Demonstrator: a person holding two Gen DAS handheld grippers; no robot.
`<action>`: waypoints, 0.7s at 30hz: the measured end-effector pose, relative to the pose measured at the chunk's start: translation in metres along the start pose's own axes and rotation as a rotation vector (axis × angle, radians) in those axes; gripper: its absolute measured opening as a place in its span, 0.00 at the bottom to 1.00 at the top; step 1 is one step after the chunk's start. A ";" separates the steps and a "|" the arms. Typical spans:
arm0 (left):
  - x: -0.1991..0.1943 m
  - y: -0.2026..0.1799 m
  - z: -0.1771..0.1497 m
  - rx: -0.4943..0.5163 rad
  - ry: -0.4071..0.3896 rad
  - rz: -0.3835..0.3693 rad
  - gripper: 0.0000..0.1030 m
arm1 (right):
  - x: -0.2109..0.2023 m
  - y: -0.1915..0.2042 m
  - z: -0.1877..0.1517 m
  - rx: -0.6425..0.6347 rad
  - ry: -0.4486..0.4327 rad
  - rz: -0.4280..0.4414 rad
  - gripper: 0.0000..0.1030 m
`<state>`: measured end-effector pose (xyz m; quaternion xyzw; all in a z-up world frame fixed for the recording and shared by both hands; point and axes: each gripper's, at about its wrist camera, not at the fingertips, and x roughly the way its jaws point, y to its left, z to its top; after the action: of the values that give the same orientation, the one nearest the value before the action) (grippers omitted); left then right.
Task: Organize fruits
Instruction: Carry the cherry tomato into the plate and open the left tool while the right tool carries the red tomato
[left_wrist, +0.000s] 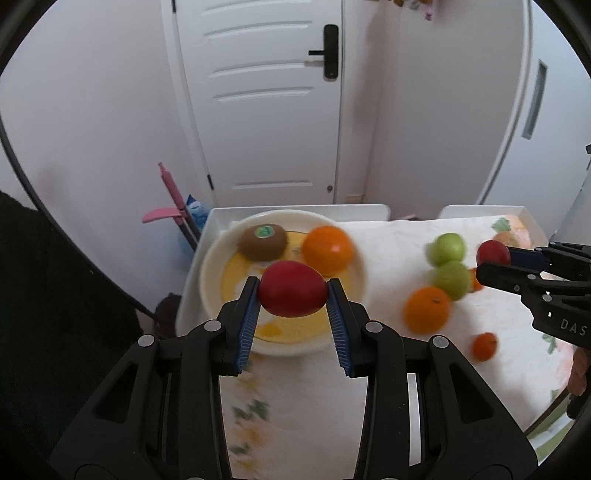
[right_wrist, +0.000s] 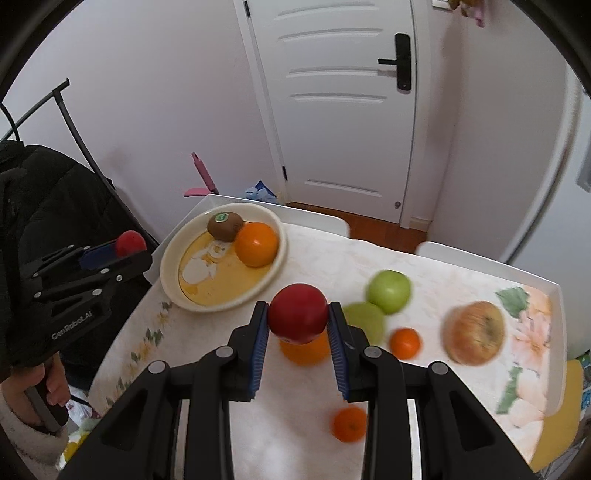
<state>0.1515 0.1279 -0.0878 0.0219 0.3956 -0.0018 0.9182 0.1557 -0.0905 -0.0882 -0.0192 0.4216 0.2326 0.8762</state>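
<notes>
White door behind, flowered cloth on the table, and fruit everywhere! Left gripper is clamped on a red fruit, carried right over the near rim of the plate, where a kiwi and an orange sit touching. Right gripper has its own red fruit pinched between the blue pads, held above a loose orange out on the cloth. So we look mid-delivery, both sides loaded. Waiting on the cloth: two green apples, two small tangerines and a big yellowish apple. Next, I'd say, left lowers into the bare yellow middle and lets go gently, since round fruit rolls. Right then swings across to the plate, keeping clear of the left tool.
</notes>
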 end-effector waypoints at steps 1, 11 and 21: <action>0.006 0.007 0.002 0.003 0.004 0.001 0.39 | 0.007 0.005 0.003 0.002 0.004 0.002 0.28; 0.074 0.047 0.012 0.039 0.052 0.003 0.39 | 0.070 0.034 0.021 0.021 0.050 0.016 0.28; 0.120 0.063 0.015 0.045 0.108 -0.022 0.39 | 0.109 0.043 0.023 0.023 0.098 0.021 0.28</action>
<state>0.2461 0.1915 -0.1622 0.0383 0.4447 -0.0195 0.8946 0.2125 -0.0041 -0.1481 -0.0159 0.4668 0.2359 0.8522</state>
